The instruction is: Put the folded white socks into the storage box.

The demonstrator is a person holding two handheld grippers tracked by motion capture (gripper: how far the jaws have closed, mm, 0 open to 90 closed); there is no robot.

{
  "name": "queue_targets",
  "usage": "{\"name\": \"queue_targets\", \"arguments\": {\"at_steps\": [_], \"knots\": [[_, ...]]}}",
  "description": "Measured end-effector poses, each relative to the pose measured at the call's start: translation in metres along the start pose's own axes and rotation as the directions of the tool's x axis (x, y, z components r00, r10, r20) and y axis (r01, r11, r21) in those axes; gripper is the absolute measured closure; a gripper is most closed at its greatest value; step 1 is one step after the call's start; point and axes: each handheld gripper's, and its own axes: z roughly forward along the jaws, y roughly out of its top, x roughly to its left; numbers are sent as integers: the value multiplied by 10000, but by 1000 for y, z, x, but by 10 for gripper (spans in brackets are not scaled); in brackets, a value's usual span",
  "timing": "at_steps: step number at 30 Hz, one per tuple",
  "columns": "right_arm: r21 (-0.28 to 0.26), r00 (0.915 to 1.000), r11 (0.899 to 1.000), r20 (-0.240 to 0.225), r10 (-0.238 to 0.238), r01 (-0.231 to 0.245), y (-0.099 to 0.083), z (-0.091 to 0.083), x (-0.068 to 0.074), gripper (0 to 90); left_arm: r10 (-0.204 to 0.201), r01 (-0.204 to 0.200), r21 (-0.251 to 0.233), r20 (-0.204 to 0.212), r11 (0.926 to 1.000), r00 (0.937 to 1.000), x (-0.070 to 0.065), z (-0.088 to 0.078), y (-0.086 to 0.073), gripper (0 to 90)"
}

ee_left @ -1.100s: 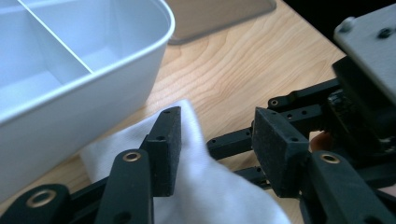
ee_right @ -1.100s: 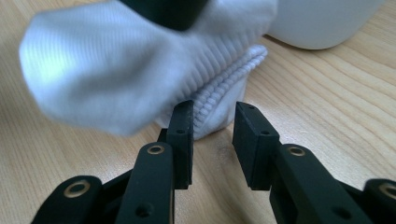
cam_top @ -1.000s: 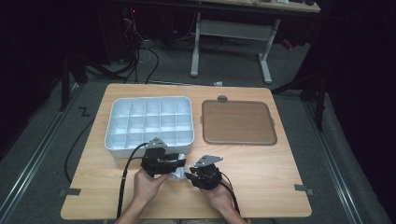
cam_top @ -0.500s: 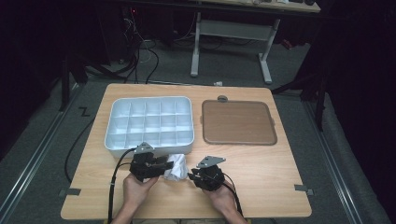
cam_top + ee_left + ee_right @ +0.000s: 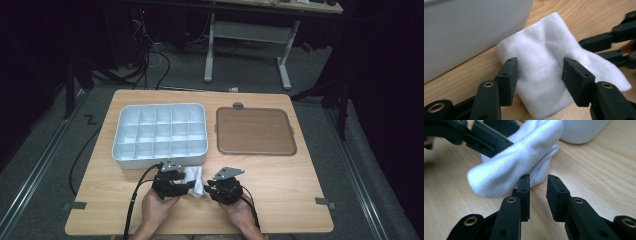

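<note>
A folded white cloth (image 5: 196,179) lies on the wooden table just in front of the white compartment tray (image 5: 160,161), between my two grippers. My left gripper (image 5: 540,68) straddles the cloth (image 5: 544,47); its jaws have just been opening and stand wide, with the pads clear of the fabric. My right gripper (image 5: 538,178) faces it from the other side, its jaws a narrow gap apart with bare table showing between them. One end of the cloth (image 5: 521,155) bulges just past and above its tips. In the high view the left gripper (image 5: 186,186) and right gripper (image 5: 210,186) nearly meet.
The tray's wall (image 5: 461,30) rises close behind the cloth, its several compartments holding nothing I can see. A flat brown mat (image 5: 255,131) lies to the tray's right. The person's hands come in at the near table edge (image 5: 200,233).
The left gripper has come down toward the table with the cloth, and its jaws have spread wider. The cloth now rests flat on the wood. The right gripper has hardly moved.
</note>
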Motion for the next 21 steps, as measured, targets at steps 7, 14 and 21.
{"name": "queue_targets", "arguments": {"at_steps": [7,14,21], "knots": [[-753,9992,9964,109,-382,389,11,-26,11,734,-35,34,-31,-124,10000,9999,-2,1,0,469],[-991,9934,9888,-160,-1137,1116,23,-28,35,737,-99,98,-3,-173,10000,9998,-1,2,1,469],[-336,9946,9942,228,-1010,1018,19,-6,26,741,-133,134,41,-216,9999,9997,0,2,2,470]]}}
